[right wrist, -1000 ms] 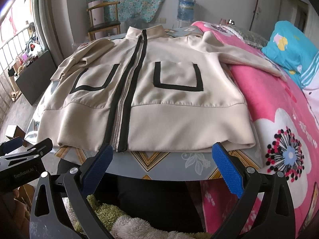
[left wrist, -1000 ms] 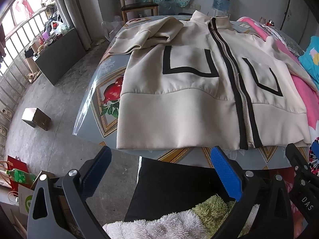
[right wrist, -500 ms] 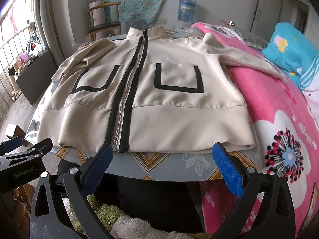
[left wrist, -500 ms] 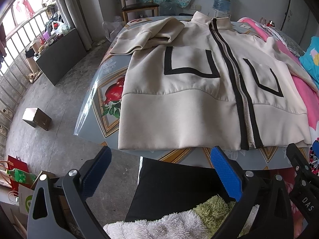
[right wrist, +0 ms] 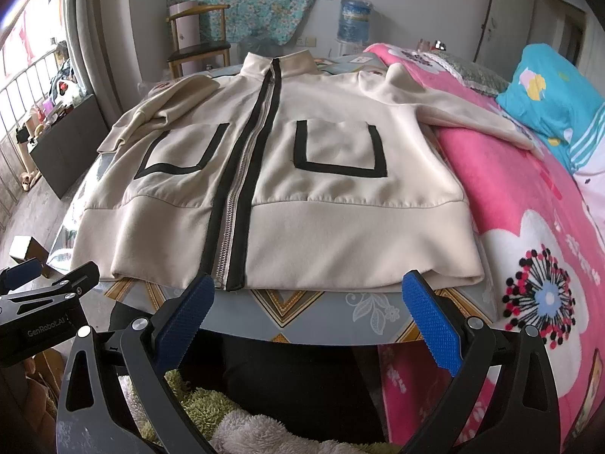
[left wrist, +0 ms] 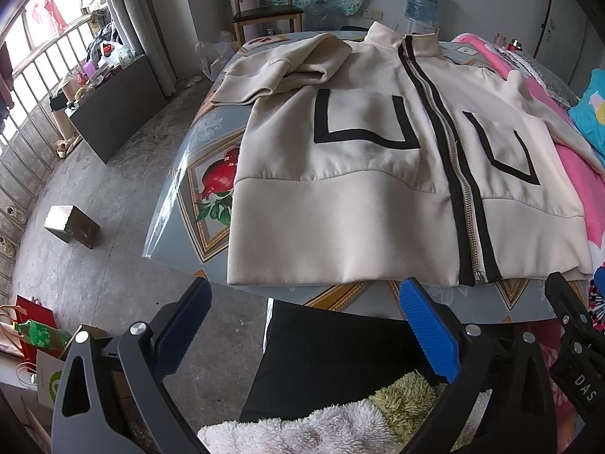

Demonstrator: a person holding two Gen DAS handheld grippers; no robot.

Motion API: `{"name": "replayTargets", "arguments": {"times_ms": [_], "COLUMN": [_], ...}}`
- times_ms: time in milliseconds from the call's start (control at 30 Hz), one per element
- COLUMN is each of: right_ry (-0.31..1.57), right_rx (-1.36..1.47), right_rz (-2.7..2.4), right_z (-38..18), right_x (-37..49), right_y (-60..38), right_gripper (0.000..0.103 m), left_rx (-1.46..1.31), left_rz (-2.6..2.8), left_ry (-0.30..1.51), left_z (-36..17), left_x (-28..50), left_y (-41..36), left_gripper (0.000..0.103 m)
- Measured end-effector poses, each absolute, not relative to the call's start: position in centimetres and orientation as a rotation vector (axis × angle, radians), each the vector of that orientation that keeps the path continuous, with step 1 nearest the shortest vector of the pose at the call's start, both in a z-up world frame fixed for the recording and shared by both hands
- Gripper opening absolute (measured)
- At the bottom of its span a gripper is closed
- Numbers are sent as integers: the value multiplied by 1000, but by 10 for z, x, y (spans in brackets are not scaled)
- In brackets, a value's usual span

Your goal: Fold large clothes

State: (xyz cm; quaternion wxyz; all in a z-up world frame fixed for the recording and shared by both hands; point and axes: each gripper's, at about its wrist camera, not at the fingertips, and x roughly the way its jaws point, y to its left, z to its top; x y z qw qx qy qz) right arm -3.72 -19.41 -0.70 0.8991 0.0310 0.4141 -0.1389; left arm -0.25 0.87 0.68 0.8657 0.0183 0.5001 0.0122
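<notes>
Jacket lies flat, zipped, front up on table, just ahead of both grippers. Left gripper is spread wide, empty, short of the hem's left half. Right gripper is likewise spread, empty, fingertips near the hem's right half.

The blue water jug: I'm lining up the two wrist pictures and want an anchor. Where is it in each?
Left wrist: the blue water jug is top right of centre, beyond the jacket collar.
Right wrist: the jug is top centre-right, beyond the collar.
Shared landmark: the wooden chair, left of it.
</notes>
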Motion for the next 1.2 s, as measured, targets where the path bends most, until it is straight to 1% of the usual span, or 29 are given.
{"name": "replayTargets", "arguments": {"times_ms": [233, 633, 767, 1000, 1200], "right_ry": [840, 771, 762, 736, 700], "right_rx": [90, 75, 80, 68, 31], "right_rz": [-270, -365, -409, -405, -326], "right_z": [0, 16, 21, 30, 45], "right_x": [-32, -14, -7, 8, 42], "right_y": [-195, -211, -223, -234, -225], "right_gripper": [96, 96, 96, 96, 96], "left_rx": [35, 33, 5, -33, -114], "left_rz": [28, -107, -175, -198, -214], "left_ry": [1012, 882, 876, 794, 766], "left_z": [11, 30, 36, 52, 64], "left_x": [2, 31, 44, 64, 79], "left_y": [12, 7, 6, 11, 23], "left_gripper": [98, 98, 98, 98, 98]}}
